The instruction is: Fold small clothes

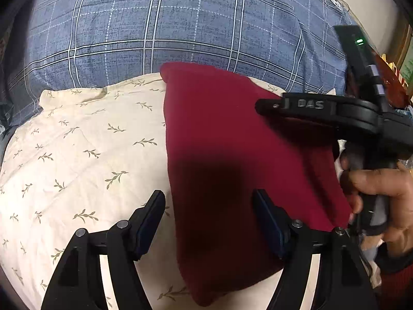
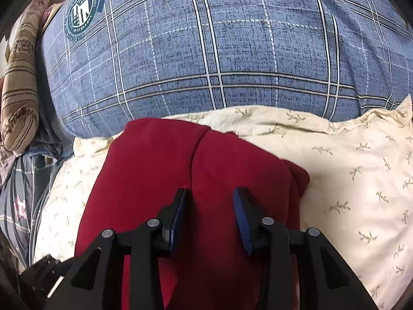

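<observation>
Left wrist view shows a big blue plaid pillow (image 1: pixel 180 25) at the back; just in front of that pillow lies a cream sheet with little leaf sprigs (image 1: pixel 77 155); on the sheet, its far end touching the pillow's edge, lies a folded dark red cloth (image 1: pixel 232 129); the left gripper (image 1: pixel 209 224) hangs over the near end of the cloth, far from the pillow, its jaws wide apart and pinching nothing; a hand (image 1: pixel 382 196) holds the other black tool at the cloth's right side.

Right wrist view shows the blue plaid pillow (image 2: pixel 219 51) with a round green badge (image 2: pixel 84 11); a brown striped roll (image 2: pixel 20 82) lies to the pillow's left; the dark red cloth (image 2: pixel 155 168) lies on the cream sheet (image 2: pixel 348 180) just in front of the pillow; the right gripper (image 2: pixel 210 219) is over the cloth, jaws partly apart; whether the pads touch the cloth I cannot tell.
</observation>
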A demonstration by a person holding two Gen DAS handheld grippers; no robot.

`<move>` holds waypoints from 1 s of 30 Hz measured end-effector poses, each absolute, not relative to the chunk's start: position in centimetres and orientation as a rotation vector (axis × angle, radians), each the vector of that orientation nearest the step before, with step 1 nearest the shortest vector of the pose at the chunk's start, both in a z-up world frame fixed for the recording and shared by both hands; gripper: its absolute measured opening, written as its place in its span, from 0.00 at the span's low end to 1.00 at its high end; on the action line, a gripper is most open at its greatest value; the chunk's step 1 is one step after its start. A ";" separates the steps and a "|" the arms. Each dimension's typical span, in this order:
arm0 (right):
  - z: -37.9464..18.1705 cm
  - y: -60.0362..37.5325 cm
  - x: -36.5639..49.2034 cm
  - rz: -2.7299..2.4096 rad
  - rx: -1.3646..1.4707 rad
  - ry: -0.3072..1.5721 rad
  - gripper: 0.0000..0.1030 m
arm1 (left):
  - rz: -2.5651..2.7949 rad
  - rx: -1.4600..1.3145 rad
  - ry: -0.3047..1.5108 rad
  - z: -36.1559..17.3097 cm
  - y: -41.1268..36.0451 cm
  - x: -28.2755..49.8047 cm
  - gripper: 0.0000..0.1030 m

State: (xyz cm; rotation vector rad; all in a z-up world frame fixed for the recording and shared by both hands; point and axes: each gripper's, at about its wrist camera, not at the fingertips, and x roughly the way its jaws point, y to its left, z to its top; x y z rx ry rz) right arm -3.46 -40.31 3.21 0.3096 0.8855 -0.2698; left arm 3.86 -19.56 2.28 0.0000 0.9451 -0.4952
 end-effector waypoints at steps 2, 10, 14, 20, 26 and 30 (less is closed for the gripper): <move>3.9 -39.9 -4.3 -0.275 0.299 0.891 0.36 | -0.493 -0.001 0.943 2.3 -19.6 3.8 0.69; 6.5 -36.2 -11.5 -0.267 0.224 0.867 0.45 | -0.483 -0.008 0.938 2.0 -19.6 3.7 0.69; 2.4 -37.3 -12.0 -0.317 0.278 0.932 0.46 | -0.473 -0.005 0.942 1.7 -19.8 3.5 0.69; 3.8 -37.9 -13.8 -0.285 0.396 0.803 0.58 | -0.470 -0.013 0.947 2.4 -19.3 3.2 0.71; 5.4 -37.5 -14.0 -0.318 0.388 0.674 0.66 | -0.455 0.000 0.939 2.7 -19.5 2.8 0.71; 5.1 -37.6 -12.8 -0.421 0.313 0.664 0.64 | -0.452 0.003 0.945 2.7 -19.6 2.6 0.71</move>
